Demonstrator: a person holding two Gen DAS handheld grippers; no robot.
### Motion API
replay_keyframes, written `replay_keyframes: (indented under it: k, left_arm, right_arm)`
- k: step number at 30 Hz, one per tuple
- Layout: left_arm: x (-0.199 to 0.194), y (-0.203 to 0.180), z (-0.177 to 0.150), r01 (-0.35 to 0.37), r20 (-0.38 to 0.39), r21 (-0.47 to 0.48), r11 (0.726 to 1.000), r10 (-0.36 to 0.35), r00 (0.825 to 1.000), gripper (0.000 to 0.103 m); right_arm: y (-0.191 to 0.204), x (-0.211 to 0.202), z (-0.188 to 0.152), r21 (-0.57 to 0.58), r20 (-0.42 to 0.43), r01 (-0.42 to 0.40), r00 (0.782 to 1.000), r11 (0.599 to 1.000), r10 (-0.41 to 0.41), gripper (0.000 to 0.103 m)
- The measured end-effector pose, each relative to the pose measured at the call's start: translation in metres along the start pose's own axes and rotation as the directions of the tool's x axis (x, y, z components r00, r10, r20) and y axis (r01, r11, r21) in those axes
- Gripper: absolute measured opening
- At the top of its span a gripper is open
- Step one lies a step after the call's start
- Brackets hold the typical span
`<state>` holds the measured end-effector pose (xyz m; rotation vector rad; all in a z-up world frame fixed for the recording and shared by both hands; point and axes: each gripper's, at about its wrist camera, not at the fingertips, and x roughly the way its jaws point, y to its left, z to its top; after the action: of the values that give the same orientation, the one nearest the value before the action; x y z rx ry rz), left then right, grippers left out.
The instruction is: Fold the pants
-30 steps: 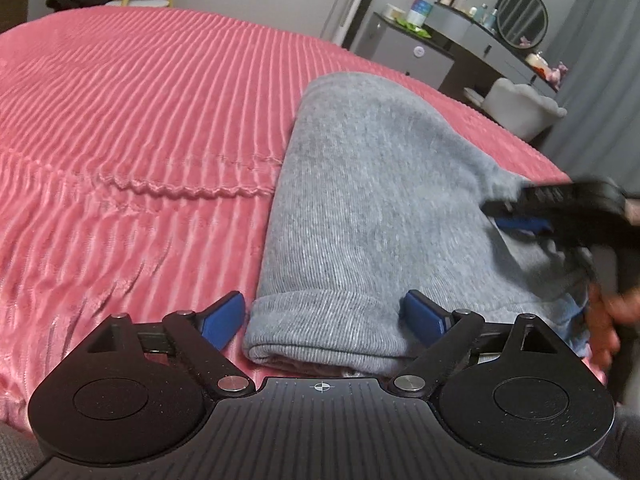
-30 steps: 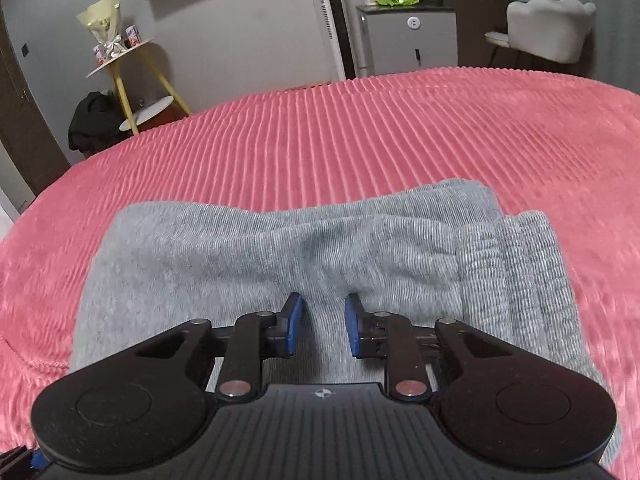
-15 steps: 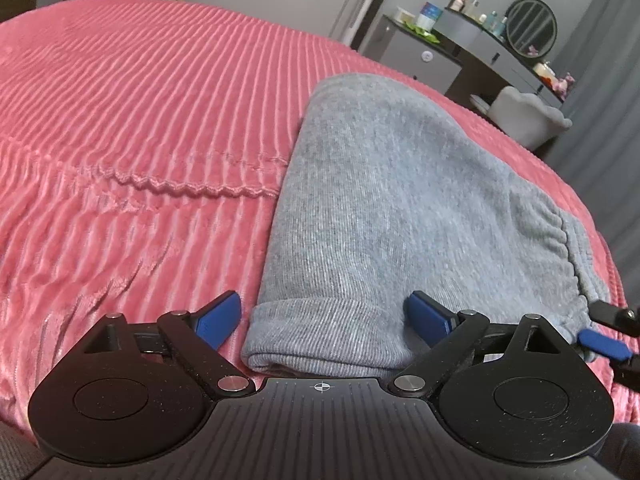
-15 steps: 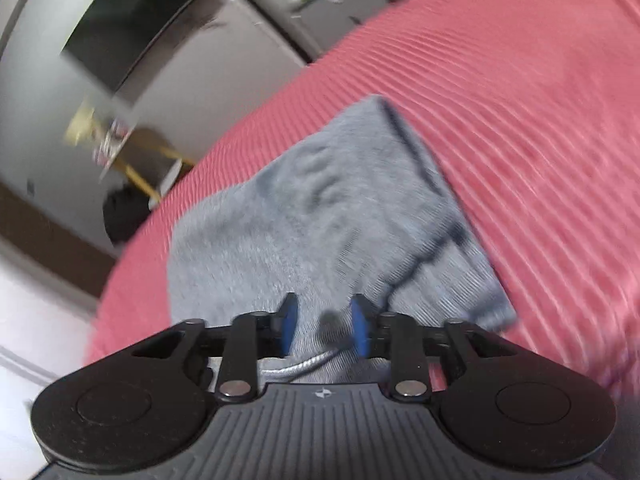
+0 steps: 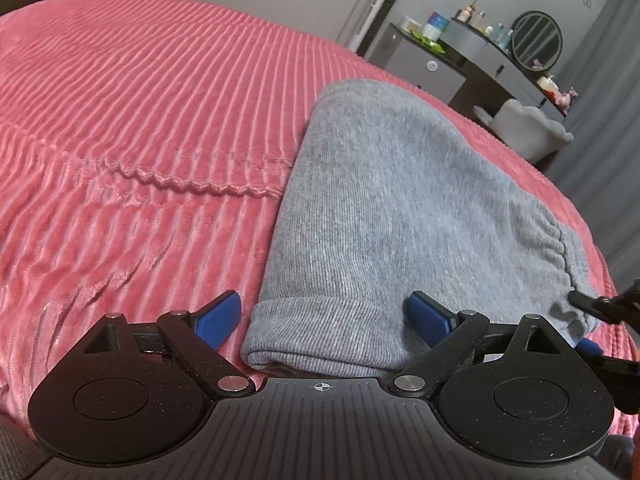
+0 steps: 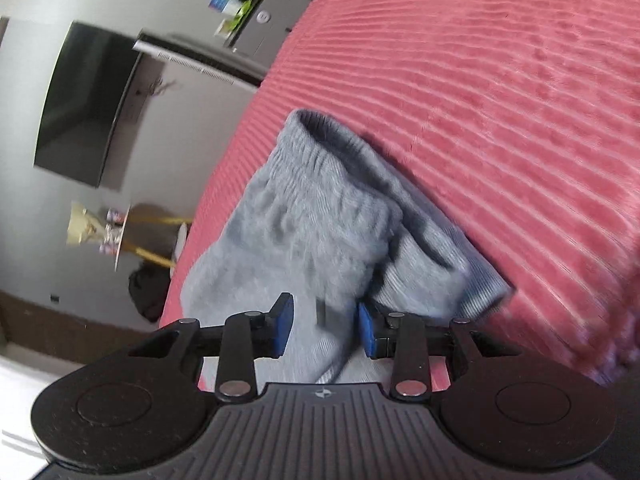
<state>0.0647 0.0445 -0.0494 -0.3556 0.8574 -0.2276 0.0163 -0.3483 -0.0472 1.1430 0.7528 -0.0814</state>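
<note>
Pants: the grey sweatpants [image 5: 400, 208] lie folded into a compact bundle on the pink ribbed bedspread [image 5: 140, 120], filling the centre and right of the left wrist view; the rolled cuff end sits at lower centre, the elastic waistband [image 6: 332, 184] at the right.
Left tool: the left tool [image 5: 326, 320] is spread wide, its blue pads either side of the cuff end, gripping nothing; it sits as it did a second ago.
Right tool: the right tool [image 6: 322, 330] has swung from above the bundle down to the waistband edge and rolled, so its view is now tilted. Its pads have spread from a narrow gap to a wider one, with cloth lying between them; blur hides whether they touch it. In the left wrist view its black tip shows at the right edge, beside the waistband.
Meaning: the waistband edge looks bunched and slightly raised, so I judge a grasp there is being set up, probably for a final fold or tidy.
Risk: a one-layer pinch could pull the bundle apart.
</note>
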Motion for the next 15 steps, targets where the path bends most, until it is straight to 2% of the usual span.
replay_keyframes:
  k: [1, 2, 3, 4, 5, 8, 9, 11, 12, 13, 14, 15]
  left_arm:
    - [-0.001, 0.000, 0.000, 0.002, 0.003, -0.006, 1.000, -0.002, 1.000, 0.096]
    - [-0.002, 0.001, 0.000, 0.004, 0.006, -0.015, 1.000, -0.004, 1.000, 0.095]
    - [-0.003, 0.003, 0.000, 0.009, 0.008, -0.029, 1.000, -0.009, 1.000, 0.094]
    - [-0.004, 0.004, 0.000, 0.013, 0.009, -0.040, 0.999, -0.013, 1.000, 0.093]
    - [-0.006, 0.006, 0.001, 0.017, 0.014, -0.055, 0.998, -0.016, 1.000, 0.092]
    - [-0.012, 0.013, 0.003, 0.030, 0.051, -0.098, 0.995, -0.025, 0.998, 0.092]
    - [-0.014, 0.015, 0.004, 0.033, 0.065, -0.113, 0.993, -0.026, 0.998, 0.092]
    - [-0.016, 0.019, 0.005, 0.030, 0.075, -0.136, 0.990, -0.020, 0.997, 0.091]
    - [-0.016, 0.019, 0.006, 0.026, 0.075, -0.144, 0.989, -0.015, 0.997, 0.091]
    - [-0.016, 0.020, 0.006, 0.026, 0.075, -0.148, 0.989, -0.015, 0.997, 0.091]
    - [-0.016, 0.020, 0.006, 0.026, 0.071, -0.148, 0.989, -0.015, 0.997, 0.091]
    - [-0.017, 0.020, 0.006, 0.024, 0.068, -0.144, 0.989, -0.015, 0.998, 0.091]
  right_arm:
    - [0.002, 0.004, 0.002, 0.018, -0.001, 0.017, 1.000, 1.000, -0.017, 0.031]
    - [0.004, 0.005, 0.002, 0.016, 0.000, 0.036, 0.999, 0.999, -0.036, 0.020]
    - [0.011, 0.005, 0.001, -0.016, 0.004, 0.062, 0.998, 0.998, -0.062, 0.014]
    - [0.016, 0.001, 0.000, -0.050, 0.012, 0.061, 0.998, 0.997, -0.060, 0.012]
    - [0.021, -0.004, -0.001, -0.071, 0.023, 0.032, 0.999, 0.997, -0.030, 0.011]
    - [0.025, -0.029, -0.004, -0.033, 0.040, -0.147, 0.988, 0.989, 0.148, 0.010]
    - [0.025, -0.035, -0.005, -0.037, 0.050, -0.164, 0.985, 0.986, 0.166, 0.009]
    - [0.025, -0.044, -0.009, -0.111, 0.077, -0.093, 0.992, 0.989, 0.102, 0.008]
    - [0.022, -0.042, -0.010, -0.148, 0.079, -0.024, 0.996, 0.989, 0.036, 0.008]
    - [0.016, -0.036, -0.009, -0.177, 0.076, 0.084, 0.995, 0.981, -0.071, 0.007]
    - [0.009, -0.028, -0.008, -0.192, 0.058, 0.172, 0.985, 0.966, -0.163, 0.000]
    - [-0.001, -0.022, -0.005, -0.163, 0.019, 0.173, 0.985, 0.971, -0.172, 0.000]
